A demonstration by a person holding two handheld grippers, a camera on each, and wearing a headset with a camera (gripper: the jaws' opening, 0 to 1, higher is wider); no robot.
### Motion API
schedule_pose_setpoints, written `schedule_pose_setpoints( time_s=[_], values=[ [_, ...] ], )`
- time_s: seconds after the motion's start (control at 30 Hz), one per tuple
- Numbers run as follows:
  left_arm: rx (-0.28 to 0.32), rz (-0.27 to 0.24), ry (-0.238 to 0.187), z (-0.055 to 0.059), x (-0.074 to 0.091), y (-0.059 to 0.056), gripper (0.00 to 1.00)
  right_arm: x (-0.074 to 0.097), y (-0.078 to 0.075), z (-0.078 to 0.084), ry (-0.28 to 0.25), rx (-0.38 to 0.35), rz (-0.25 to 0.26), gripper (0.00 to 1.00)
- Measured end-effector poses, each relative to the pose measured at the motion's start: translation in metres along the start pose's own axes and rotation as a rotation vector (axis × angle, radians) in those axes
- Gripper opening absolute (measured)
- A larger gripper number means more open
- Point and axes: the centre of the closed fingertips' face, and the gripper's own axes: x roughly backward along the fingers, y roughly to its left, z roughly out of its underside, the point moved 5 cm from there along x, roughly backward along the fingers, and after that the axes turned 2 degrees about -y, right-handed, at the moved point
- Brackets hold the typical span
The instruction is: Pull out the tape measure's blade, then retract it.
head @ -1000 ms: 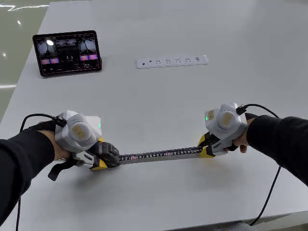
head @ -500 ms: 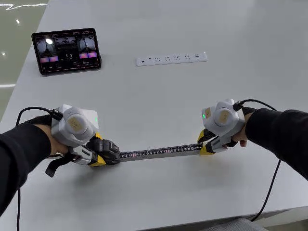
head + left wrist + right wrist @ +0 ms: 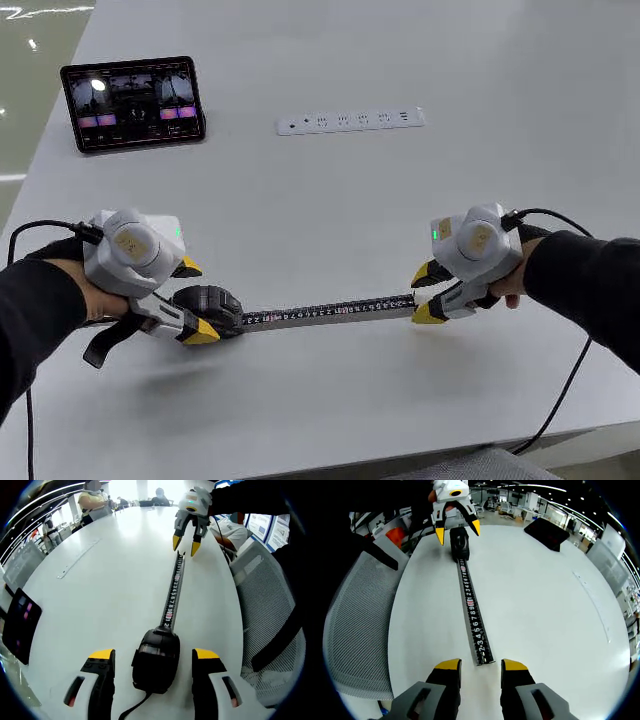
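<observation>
tape measure [image 3: 208,306]: one, with a black case.
blade [image 3: 330,312]: one, drawn out of the case, printed with numbers.
tongs: two pairs, the left tongs [image 3: 197,300] and the right tongs [image 3: 420,296].
yellow tips [image 3: 203,334]: four, two on each pair of tongs.
sleeves: two, both dark, a left sleeve [image 3: 30,320] and a right sleeve [image 3: 590,290].
cables: two, both black, a left cable [image 3: 45,223] and a right cable [image 3: 545,211].
tablet [image 3: 133,102]: one, its screen lit.
power strip [image 3: 350,120]: one, white.
mesh chair [image 3: 355,625]: one, grey.
surface [image 3: 330,220]: one, white.
</observation>
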Motion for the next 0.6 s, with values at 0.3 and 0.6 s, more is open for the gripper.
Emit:
schedule_pose_setpoints(
  time_s=[0.3, 0.6],
  values=[
    [0.144, -0.032, -0.062, 0.005, 0.009, -0.007, 0.70, 0.010, 0.000, -0.002, -0.076, -0.101, 0.076, 0.39],
    [0.263, -0.154, -0.173, 0.014, 0.026, -0.001, 0.76, 0.021, 0.009, 0.002, -0.153, -0.219, 0.166, 0.50]
  ],
)
